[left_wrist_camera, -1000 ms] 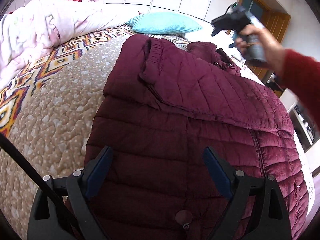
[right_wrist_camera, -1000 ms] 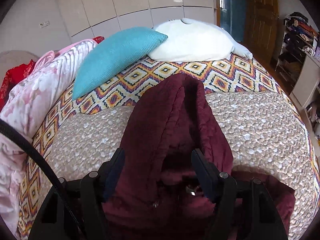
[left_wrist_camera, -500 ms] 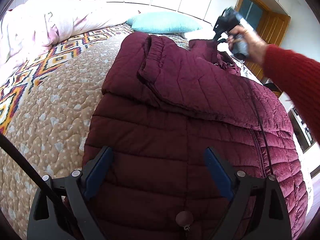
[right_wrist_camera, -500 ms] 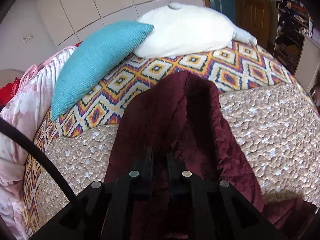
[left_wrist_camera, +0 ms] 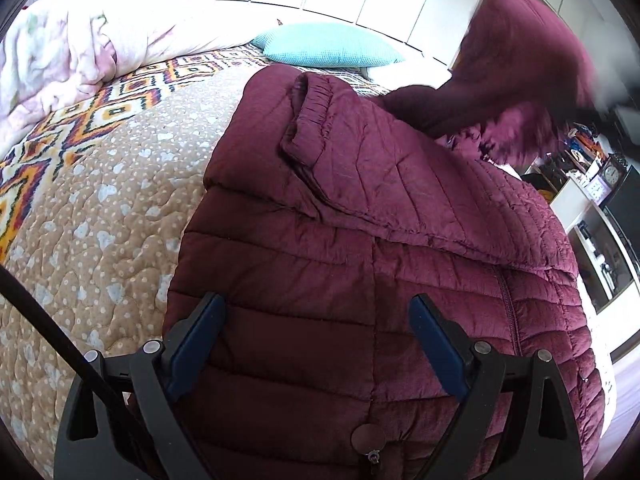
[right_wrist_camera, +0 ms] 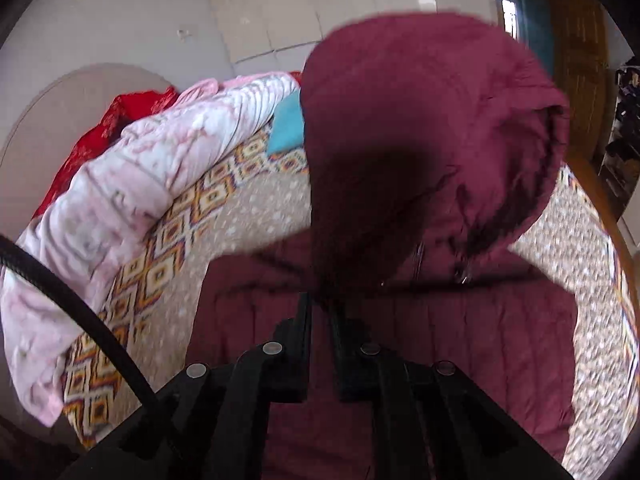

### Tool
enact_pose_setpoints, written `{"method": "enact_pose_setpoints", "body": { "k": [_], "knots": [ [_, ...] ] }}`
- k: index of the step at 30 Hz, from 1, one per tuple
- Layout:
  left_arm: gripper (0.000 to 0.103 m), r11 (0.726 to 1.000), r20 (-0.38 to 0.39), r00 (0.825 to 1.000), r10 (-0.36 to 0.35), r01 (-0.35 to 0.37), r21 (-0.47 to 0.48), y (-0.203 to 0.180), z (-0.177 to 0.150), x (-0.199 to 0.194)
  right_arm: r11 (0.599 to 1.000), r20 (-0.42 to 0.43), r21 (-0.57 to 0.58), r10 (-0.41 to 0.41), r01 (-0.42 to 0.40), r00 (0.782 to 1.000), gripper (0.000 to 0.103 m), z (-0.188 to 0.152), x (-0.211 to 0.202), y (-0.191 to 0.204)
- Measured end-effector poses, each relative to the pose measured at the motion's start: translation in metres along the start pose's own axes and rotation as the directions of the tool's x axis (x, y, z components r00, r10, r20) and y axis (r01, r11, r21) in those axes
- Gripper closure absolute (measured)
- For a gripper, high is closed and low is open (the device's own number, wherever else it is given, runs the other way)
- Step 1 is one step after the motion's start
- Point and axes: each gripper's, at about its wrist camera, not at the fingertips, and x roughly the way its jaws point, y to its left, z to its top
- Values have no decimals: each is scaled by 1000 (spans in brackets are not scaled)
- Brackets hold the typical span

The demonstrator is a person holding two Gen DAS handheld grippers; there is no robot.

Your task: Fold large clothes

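My left claw (left_wrist_camera: pixel 316 340) points steeply down over the lower part of the jacket (left_wrist_camera: pixel 360 240), its blue-padded fingers (left_wrist_camera: pixel 196 340) spread wide with nothing between them, hovering above the quilted fabric. My right claw (right_wrist_camera: pixel 320 312) is clamped tight on the hood (right_wrist_camera: pixel 420 140), which hangs lifted and blurred above the jacket's body. The jacket is a maroon puffer with stitched horizontal channels, one sleeve (left_wrist_camera: pixel 360 140) folded across its front, the cuff gathered with elastic. It lies flat on the bed (left_wrist_camera: pixel 100 220), on a beige quilted cover with pale spots and a diamond-patterned border. A teal pillow (left_wrist_camera: pixel 328 46) and a rumpled pink blanket (left_wrist_camera: pixel 80 40) sit beyond it.
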Motion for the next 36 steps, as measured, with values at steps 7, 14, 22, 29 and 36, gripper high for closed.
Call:
{"method": "enact_pose_setpoints", "body": {
  "k": [7, 14, 22, 29, 36],
  "knots": [
    [11, 999, 6, 1000, -24, 24, -23, 4, 2, -2, 988, -109, -124, -100, 86, 989, 77, -122, -54, -5],
    [11, 999, 9, 999, -31, 31, -29, 5, 1, -2, 960, 108, -116, -242, 254, 964, 77, -52, -75, -14],
    [11, 999, 10, 999, -35, 36, -32, 4, 0, -3, 968, -59, 63, -238, 241, 970, 76, 17, 65, -33],
    [11, 999, 6, 999, -31, 31, -28, 3, 0, -2, 986, -186, -9, -166, 167, 968, 74, -26, 130, -8],
    [11, 999, 7, 999, -34, 34, -30, 3, 1, -3, 986, -29, -49, -163, 161, 986, 74, -19, 65, 9]
  ]
}}
